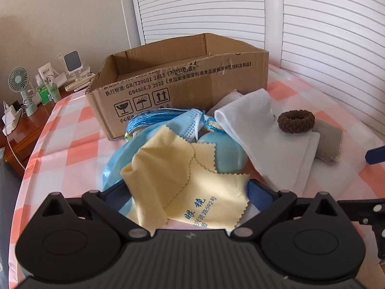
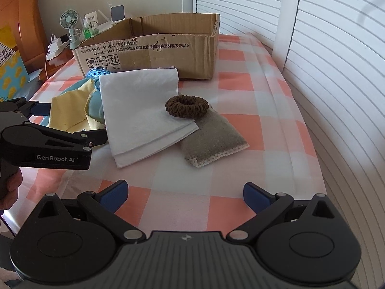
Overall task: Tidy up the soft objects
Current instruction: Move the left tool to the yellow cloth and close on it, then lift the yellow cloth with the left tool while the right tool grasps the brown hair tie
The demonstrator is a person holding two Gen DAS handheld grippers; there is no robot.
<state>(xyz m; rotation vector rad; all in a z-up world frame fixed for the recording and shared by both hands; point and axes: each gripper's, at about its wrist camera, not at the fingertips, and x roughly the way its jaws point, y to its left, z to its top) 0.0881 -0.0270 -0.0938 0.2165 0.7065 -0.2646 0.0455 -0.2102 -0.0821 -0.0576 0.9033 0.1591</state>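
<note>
Pink-and-white checked cloth [image 2: 240, 125] covers the surface beside white louvred shutters [image 2: 324, 48]; left gripper [image 1: 190, 192] and right gripper [image 2: 184, 193] both gape, empty

You see a pink-and-white checked cloth [image 2: 231, 125] over the surface | behind it, white louvred doors [image 2: 324, 55] | at your far left, a wooden side table [image 1: 31, 130] holds a small green fan [image 1: 20, 84], green bottles [image 1: 49, 92], a white charger [image 1: 10, 118] with cable | wooden headboard [image 2: 26, 12] beyond
</note>
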